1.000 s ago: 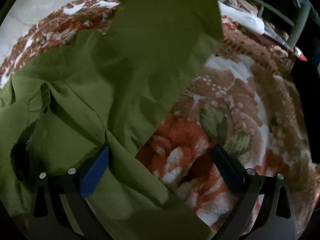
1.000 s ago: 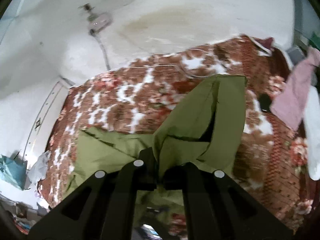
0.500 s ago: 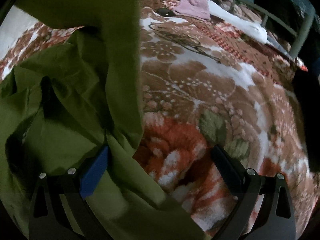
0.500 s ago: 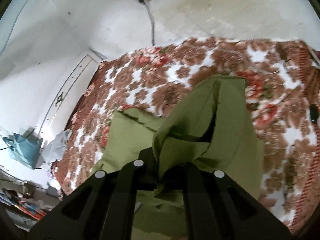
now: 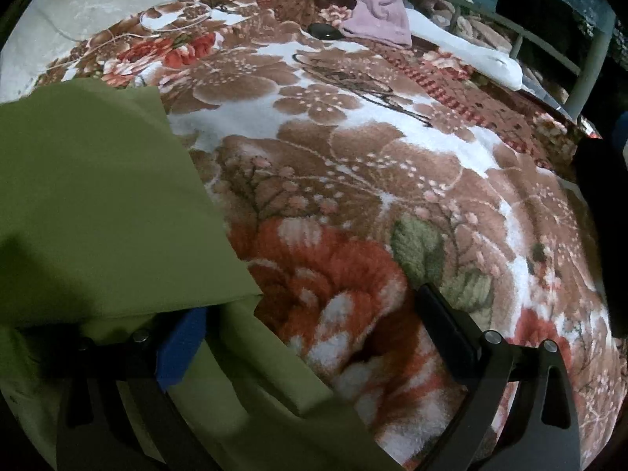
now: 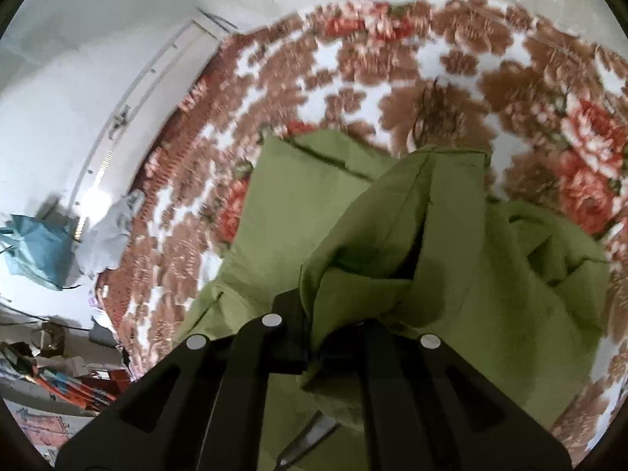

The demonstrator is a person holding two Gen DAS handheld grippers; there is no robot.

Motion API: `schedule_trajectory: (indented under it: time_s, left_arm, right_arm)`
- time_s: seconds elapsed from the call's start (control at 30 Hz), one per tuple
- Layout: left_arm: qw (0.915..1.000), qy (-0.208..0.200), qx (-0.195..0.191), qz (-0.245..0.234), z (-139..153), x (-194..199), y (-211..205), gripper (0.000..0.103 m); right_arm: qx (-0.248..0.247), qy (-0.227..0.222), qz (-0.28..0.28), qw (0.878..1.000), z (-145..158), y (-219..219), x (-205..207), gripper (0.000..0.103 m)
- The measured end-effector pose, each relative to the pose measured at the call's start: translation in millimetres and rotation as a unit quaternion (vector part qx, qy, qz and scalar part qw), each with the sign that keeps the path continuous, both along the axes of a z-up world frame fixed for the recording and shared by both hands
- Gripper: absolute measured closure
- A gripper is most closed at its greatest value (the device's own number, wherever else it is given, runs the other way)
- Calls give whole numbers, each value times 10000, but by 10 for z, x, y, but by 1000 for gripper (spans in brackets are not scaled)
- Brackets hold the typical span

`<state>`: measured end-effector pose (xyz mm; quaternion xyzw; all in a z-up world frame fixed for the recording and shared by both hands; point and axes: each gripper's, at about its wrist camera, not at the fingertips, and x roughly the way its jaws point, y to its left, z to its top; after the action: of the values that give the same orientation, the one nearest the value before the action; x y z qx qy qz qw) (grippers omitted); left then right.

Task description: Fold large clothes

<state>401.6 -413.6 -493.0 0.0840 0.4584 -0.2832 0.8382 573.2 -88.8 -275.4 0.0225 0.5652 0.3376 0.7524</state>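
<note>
In the right hand-held gripper [image 6: 333, 329], green garment [image 6: 392, 235]

The right gripper [image 6: 314, 337], clamped on a bunch of the green garment [image 6: 392, 235], has swept down toward the floral blanket [image 6: 353, 78]. The flap that hung high a second ago now lies flat as a smooth panel [image 5: 98, 204] over the rumpled cloth, uncovering the blanket beyond and the pink cloth [image 5: 382, 10].

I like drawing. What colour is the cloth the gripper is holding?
Olive green cloth, plain; clearest in the right wrist view.
</note>
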Motion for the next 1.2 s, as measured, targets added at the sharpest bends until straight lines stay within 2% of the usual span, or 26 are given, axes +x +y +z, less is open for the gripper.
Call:
schedule_trajectory:
  time_s: [0.1,0.23,0.33,0.4,0.5,0.57,0.67,0.77,0.8,0.83,0.87,0.9,0.97,1.0,1.03,1.1,1.13,1.2]
  left_arm:
    - [10000,36,-91,2,-4,9,22,5]
    - [9998,34,-176,5,-5,8,30,5]
    - [9997,51,-246,11,-10,13,39,5]
    - [9996,71,-283,17,-6,16,43,5]
    - [9993,109,-332,-136,28,28,60,5]
    - [9984,193,-458,-264,36,42,117,5]
    - [9969,283,-491,-548,65,46,197,5]
    - [9965,293,-365,-692,109,-5,248,5]
    - [9964,287,-347,-712,145,-40,287,5]
    - [9965,277,-354,-708,181,-68,324,5]
    - [9966,267,-368,-680,225,-100,366,5]
    - [9969,268,-383,-638,273,-134,416,5]
    - [9972,287,-432,-546,359,-195,523,5]
    - [9975,293,-459,-458,423,-240,602,5]
    - [9977,293,-472,-400,463,-271,659,5]
    - [9980,279,-512,-258,569,-351,807,5]
    - [9981,278,-511,-213,609,-390,867,5]
    - [9982,274,-499,-186,676,-460,966,5]
  right_arm:
    - [-434,-90,170,9989,-306,291,-43,99]
    - [-1275,-354,655,9890,-709,695,-179,99]
    - [-1931,-500,1143,9732,-1015,993,-285,98]
    - [-2399,-655,1488,9571,-1215,1175,-379,95]
    - [-2808,-675,1855,9392,-1504,1356,-500,71]
    - [-3011,-742,2095,9273,-1633,1455,-624,47]
    - [-3108,-892,2294,9181,-1654,1551,-789,37]
    - [-2959,-741,2262,9251,-1571,1544,-860,29]
    - [-3047,-832,2337,9196,-1535,1575,-902,26]
    - [-3286,-1087,2528,9035,-1506,1613,-994,17]
    - [-3566,-1346,2766,8822,-1498,1653,-1098,7]
    - [-3795,-1524,2957,8633,-1509,1680,-1176,6]
    - [-4440,-2010,3397,8044,-1574,1717,-1368,6]
    - [-4541,-2106,3512,7913,-1574,1715,-1420,6]
    - [-4525,-2105,3561,7900,-1542,1706,-1458,6]
    - [-4381,-1966,3508,8040,-1430,1663,-1491,6]
    - [-4382,-1991,3487,8042,-1370,1670,-1519,6]
    - [-4518,-2232,3542,7878,-1272,1665,-1633,5]
